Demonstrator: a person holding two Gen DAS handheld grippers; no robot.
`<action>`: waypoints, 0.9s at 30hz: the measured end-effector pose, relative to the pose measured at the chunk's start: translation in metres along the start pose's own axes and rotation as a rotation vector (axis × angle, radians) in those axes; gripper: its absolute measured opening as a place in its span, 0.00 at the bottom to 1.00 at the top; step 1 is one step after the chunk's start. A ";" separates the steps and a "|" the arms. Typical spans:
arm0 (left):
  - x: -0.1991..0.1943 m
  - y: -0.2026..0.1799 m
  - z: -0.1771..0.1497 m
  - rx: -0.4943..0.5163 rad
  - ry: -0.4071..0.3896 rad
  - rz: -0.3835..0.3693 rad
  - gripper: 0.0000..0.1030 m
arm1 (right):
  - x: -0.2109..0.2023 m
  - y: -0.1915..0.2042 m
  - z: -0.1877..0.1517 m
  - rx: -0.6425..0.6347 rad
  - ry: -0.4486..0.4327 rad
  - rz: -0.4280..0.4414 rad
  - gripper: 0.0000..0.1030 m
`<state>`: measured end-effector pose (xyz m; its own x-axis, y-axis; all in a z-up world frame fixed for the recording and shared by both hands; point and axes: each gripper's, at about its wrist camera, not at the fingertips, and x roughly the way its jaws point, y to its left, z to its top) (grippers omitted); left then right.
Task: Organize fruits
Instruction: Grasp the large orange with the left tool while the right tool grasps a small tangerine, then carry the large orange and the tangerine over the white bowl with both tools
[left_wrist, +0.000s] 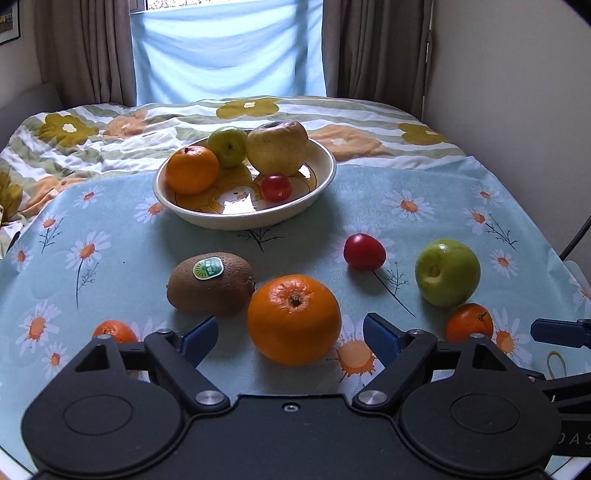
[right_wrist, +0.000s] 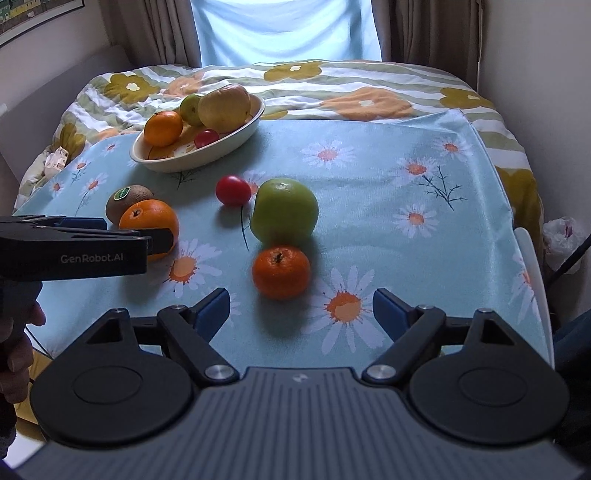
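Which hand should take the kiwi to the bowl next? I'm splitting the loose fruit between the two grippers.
Left. The kiwi lies just ahead of the open left gripper, beside the large orange. The right gripper faces the small mandarin and green apple instead.

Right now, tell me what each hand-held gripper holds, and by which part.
Nothing. The left hand-held gripper and the right hand-held gripper are both open and empty above the fruit.

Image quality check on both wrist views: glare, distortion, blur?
Left wrist view: window glare reflects inside the bowl, fisheye bends the tablecloth edges, fruit sharp. Right wrist view: backlit by the curtain, soft shadow beside the green apple, corners vignetted, no motion blur.
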<state>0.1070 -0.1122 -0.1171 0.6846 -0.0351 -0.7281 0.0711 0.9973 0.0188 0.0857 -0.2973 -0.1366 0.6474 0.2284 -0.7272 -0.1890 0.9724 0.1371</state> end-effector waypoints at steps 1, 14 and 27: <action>0.003 -0.002 0.000 0.000 0.008 0.010 0.84 | 0.002 0.001 0.001 0.002 0.003 0.006 0.96; 0.014 -0.005 -0.002 0.031 0.037 0.006 0.61 | 0.019 0.008 0.005 -0.006 0.026 0.023 0.79; 0.005 0.000 -0.012 0.071 0.043 0.006 0.61 | 0.022 0.011 0.012 -0.018 0.002 0.019 0.67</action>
<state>0.1015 -0.1114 -0.1289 0.6538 -0.0248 -0.7562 0.1190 0.9904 0.0704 0.1067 -0.2811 -0.1431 0.6421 0.2464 -0.7260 -0.2142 0.9669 0.1387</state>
